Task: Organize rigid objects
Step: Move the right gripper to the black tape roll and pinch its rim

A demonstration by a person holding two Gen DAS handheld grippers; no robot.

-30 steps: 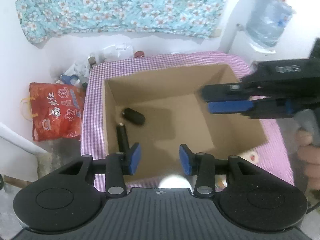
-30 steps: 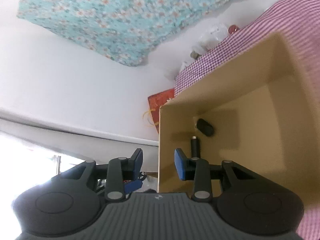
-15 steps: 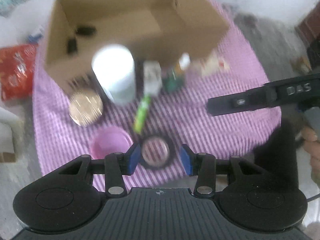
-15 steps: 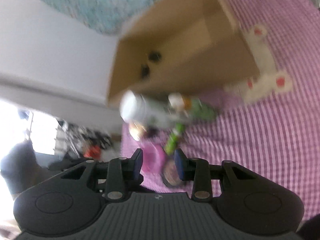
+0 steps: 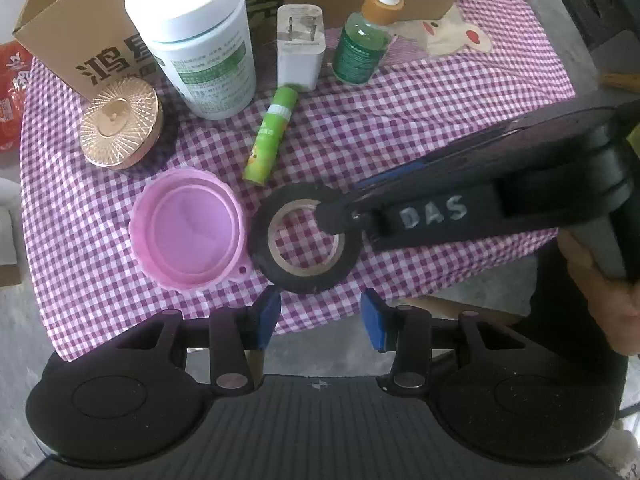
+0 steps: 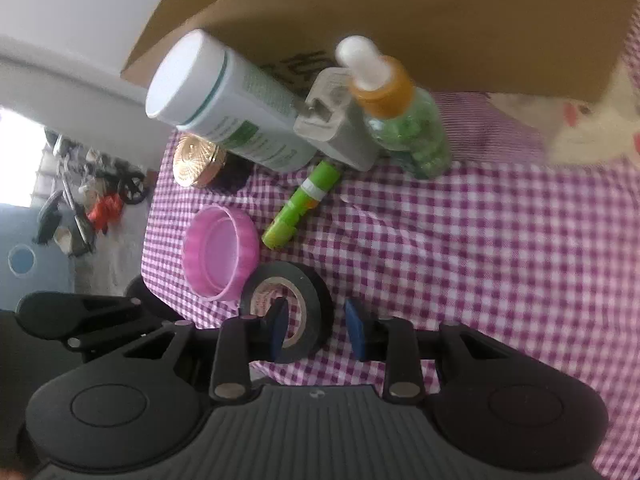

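Black tape roll [image 5: 306,239], cardboard core

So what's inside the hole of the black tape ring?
Inside the black tape ring you can see the checked cloth it lies on, plus one finger of the right tool poking in. That finger hides part of the hole.

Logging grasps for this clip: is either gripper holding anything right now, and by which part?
Nothing is held. The right gripper is open, straddling the wall of the black tape roll, one finger in its hole. The left gripper hangs open.
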